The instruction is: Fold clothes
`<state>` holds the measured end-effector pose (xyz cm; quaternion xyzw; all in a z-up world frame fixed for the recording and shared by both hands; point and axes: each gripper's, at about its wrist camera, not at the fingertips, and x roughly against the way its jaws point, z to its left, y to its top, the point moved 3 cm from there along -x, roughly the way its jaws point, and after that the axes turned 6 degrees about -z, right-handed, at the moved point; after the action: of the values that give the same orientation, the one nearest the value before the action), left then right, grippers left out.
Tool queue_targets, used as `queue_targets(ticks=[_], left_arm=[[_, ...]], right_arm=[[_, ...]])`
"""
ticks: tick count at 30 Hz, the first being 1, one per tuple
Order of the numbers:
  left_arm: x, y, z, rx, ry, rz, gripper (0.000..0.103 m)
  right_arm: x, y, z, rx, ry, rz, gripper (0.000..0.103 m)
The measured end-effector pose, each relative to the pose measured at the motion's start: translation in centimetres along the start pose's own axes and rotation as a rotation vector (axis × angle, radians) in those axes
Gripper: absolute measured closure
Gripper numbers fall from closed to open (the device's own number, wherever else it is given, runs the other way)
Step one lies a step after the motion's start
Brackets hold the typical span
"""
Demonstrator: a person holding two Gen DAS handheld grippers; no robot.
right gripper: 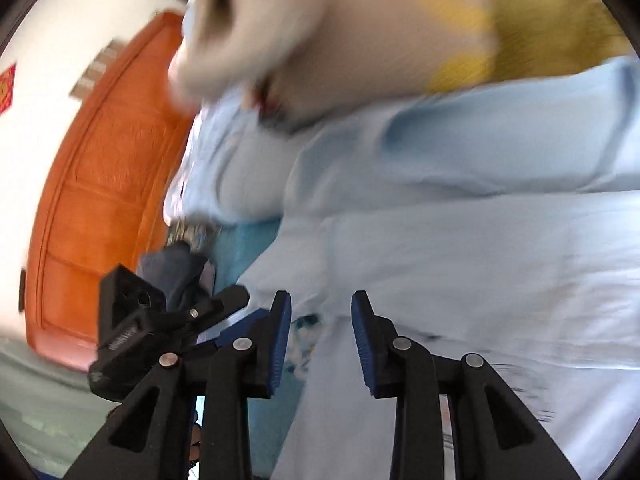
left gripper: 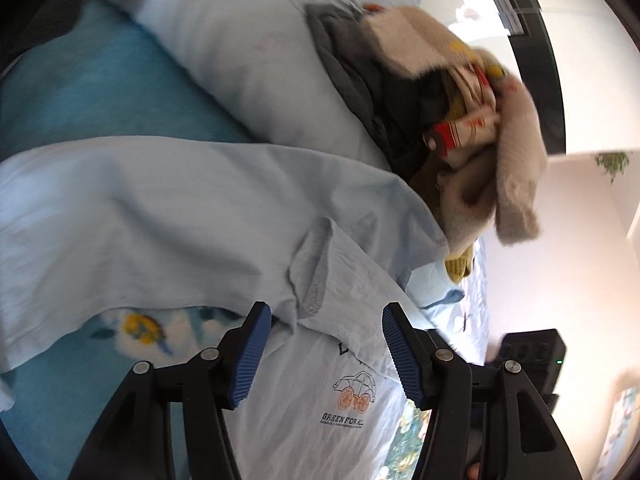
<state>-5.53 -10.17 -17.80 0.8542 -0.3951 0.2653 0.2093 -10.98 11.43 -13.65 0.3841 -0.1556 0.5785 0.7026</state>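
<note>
Blurred beige garment [right gripper: 320, 40], edges cropped

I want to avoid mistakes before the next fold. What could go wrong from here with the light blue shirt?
1. The pile of clothes leans over the light blue shirt; pulling the shirt may topple it.
2. Both the left gripper and the right gripper are open over bunched cloth, so a grab may catch extra layers.
3. The grippers are close together and may collide.
</note>
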Motion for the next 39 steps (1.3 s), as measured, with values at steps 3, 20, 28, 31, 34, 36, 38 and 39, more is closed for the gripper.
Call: queue_targets(ticks=[3,20,28,31,34,36,38,39], left_arm=[[-1.2,-0.2,-1.8,-0.051,-0.036,0.033,0.041],[-6.4,-1.3,-2.2,-0.218,0.107,0.123,0.041],[-5.0,-0.8,-2.2,-0.198,0.108,0.088,0.041],[-5.1,-1.6,-3.0,-0.237,0.108,0.104,0.041],[-5.4,-2.1,-3.1,-0.249,0.115,0.122,0.041],[-5.4,-2.4,-2.9,-0.249,0.119,0.129,0.041],[-5.4,-2.6,-2.6,-0.246,0.127,0.131,0.041],[-5.3,-2.6,-2.5,-0.243,0.131,0.131,0.041]], right_arm=[[4.6,1.1,-4.2,-0.047,-0.127,-0.097,0.071],[11.5,-2.9,-16.4,-0.22,-0.389,-0.063,0.07],[15.1,1.5,-19.5,-0.313,-0.375,-0.224,0.067],[14.2,2.7,-21.6,-0.407,-0.336,-0.239,0.067],[13.4,3.0,-23.0,-0.488,-0.306,-0.248,0.075],[13.2,3.2,-23.2,-0.504,-0.289,-0.253,0.099],[13.2,3.9,-22.9,-0.472,-0.308,-0.255,0.1],[13.3,4.4,-22.7,-0.451,-0.323,-0.258,0.1]])
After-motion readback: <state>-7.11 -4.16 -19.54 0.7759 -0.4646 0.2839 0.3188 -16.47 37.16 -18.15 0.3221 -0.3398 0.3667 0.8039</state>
